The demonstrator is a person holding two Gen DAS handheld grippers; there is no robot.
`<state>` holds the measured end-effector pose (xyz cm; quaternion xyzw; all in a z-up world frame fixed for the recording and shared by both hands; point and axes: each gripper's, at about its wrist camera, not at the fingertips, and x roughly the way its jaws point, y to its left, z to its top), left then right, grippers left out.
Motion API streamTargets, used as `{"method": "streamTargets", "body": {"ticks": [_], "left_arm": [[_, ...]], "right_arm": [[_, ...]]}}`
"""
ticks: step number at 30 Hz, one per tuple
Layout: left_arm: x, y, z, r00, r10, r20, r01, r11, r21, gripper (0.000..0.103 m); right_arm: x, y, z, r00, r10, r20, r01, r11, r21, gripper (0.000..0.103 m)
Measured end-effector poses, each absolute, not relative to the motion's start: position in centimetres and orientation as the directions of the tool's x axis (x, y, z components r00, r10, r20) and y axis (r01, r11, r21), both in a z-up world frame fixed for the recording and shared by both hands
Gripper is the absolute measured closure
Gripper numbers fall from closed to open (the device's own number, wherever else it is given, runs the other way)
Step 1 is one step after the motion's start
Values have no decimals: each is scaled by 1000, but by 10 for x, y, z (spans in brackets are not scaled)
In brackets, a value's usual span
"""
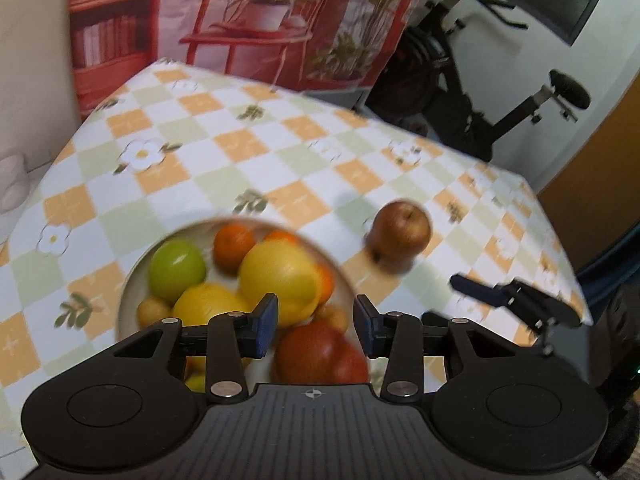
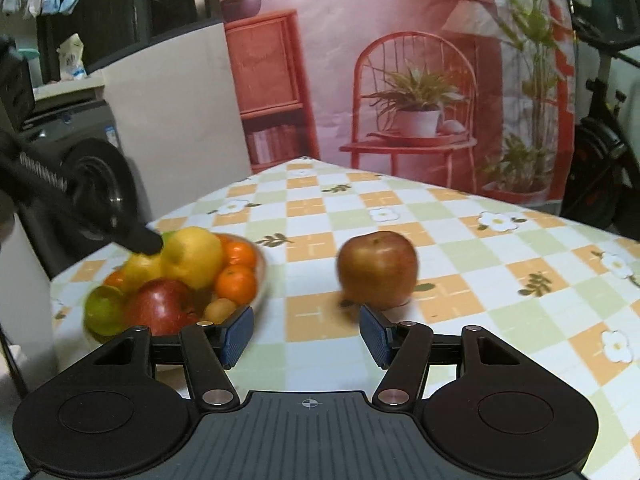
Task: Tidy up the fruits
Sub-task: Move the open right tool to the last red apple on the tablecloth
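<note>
My own left gripper (image 1: 316, 326) covers the near rim of the bowl (image 1: 132, 280) and the lower half of the red apple (image 1: 320, 354). The fruit there is smeared with blur. From my right wrist view, the lone apple (image 2: 377, 268) has soft, blurred edges.

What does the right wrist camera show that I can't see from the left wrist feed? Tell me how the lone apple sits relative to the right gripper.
Observer: The lone apple rests on the tablecloth just beyond the open right gripper, slightly to the right of its centre line, untouched.
Operator: Report the bowl's side profile.
Observer: Fruit is heaped above the bowl rim, with the large yellow fruit on top.
Operator: Say where my left gripper is.
Observer: One fingertip of it hovers at the heap's far left, beside that yellow fruit.
</note>
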<state>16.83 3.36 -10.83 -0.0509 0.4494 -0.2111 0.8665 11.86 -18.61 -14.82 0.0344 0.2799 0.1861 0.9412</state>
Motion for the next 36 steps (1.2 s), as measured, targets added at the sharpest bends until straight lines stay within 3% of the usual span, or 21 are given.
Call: {"method": "streamTargets", "body": {"ticks": [12,17,29,36], "left_arm": [[202,-32,-114,532,-445,-720,349,890,-293,59],[224,-53,-119,529,-441,-726,336,894,-298,59],[250,-81,-131,508,-445,-738,338,891,-304,59],[252,-97,-138,495,-401,-771,379,898,-224,60]], "right_arm": [[144,-205,-162,808,291,-512,-247,957,154,47],[158,-204,-169,827,235,-511,-219,971,92,41],[175,-199,-180,802,267,-534,-268,960,78,40],[185,-192,-185,794,286,-536,-292,953,76,38]]}}
